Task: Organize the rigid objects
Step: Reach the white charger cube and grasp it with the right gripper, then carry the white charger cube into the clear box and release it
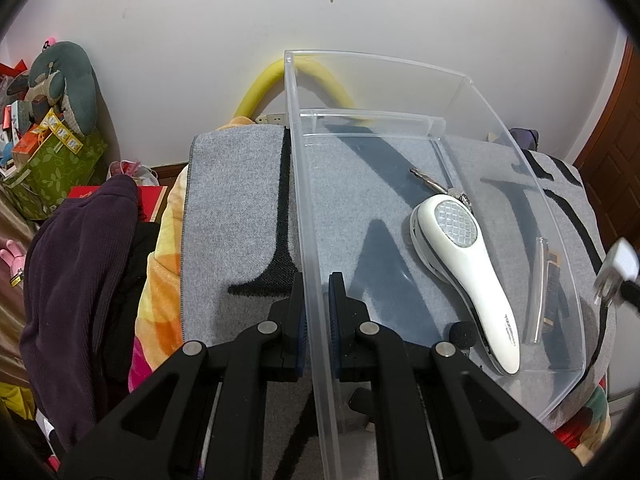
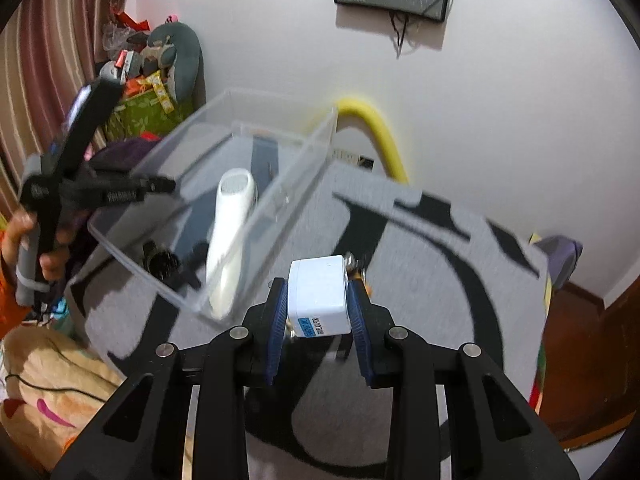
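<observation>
A clear plastic bin (image 1: pixel 520 152) rests on the grey mat, and my left gripper (image 1: pixel 316 280) is shut on its near left wall. Inside lie a white handheld device (image 1: pixel 468 264), a key (image 1: pixel 430 184), a clear tube (image 1: pixel 536 292) and a small black round piece (image 1: pixel 462 332). My right gripper (image 2: pixel 318 286) is shut on a white plug adapter (image 2: pixel 320 296), held above the mat to the right of the bin (image 2: pixel 304 156). That adapter (image 1: pixel 618 268) shows blurred at the right edge of the left wrist view. In the right wrist view a hand (image 2: pixel 24 232) holds the left gripper (image 2: pixel 160 186) at the bin.
A grey mat with black shapes (image 1: pixel 240 208) covers the surface. A yellow foam tube (image 1: pixel 260 88) arches behind the bin. Dark purple clothing (image 1: pixel 80 260) and a green bag of toys (image 1: pixel 56 160) crowd the left. A wooden door (image 1: pixel 616 140) stands at the right.
</observation>
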A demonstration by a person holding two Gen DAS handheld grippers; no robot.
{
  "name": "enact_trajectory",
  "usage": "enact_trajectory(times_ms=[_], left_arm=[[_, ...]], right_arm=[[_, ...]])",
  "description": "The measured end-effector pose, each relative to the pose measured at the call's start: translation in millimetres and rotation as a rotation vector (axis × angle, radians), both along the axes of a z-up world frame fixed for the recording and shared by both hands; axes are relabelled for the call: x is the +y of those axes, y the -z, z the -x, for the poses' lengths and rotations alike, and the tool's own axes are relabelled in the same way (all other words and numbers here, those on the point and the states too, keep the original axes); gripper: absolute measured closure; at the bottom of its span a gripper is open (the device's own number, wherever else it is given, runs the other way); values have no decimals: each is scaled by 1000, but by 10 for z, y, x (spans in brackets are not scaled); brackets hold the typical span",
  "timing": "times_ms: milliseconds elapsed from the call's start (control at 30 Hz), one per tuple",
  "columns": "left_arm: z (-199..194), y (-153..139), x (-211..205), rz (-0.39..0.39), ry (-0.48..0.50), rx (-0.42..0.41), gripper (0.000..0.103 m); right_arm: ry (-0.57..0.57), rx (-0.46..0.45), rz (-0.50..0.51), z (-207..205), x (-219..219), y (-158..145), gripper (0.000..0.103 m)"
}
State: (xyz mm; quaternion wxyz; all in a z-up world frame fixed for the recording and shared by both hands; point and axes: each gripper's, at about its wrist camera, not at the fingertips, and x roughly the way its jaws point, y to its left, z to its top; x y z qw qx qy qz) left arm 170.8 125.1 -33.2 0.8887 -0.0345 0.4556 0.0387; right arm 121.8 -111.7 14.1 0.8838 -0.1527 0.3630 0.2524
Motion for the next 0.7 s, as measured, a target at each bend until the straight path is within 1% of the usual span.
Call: enact_trajectory(times_ms=[233,400,433,533,700], left_arm=[[-6,-3,3,3,0,1,94],[-11,-10,21,5,2,1,94],[-9,-9,20,6,2,1,94],[-9,-10,29,8,3,-1,94],[-1,-7,51,15,7,-4,94]], right_arm=[[-13,-89,-47,-179,276,-434,75],[-33,-97,-100,-381,615,-615,75],[-36,-92,-107,-435,698,-628,75],[-48,-37,-122,-670,989,-581,75],[-48,67,-74,-1020,1390,-306,75]])
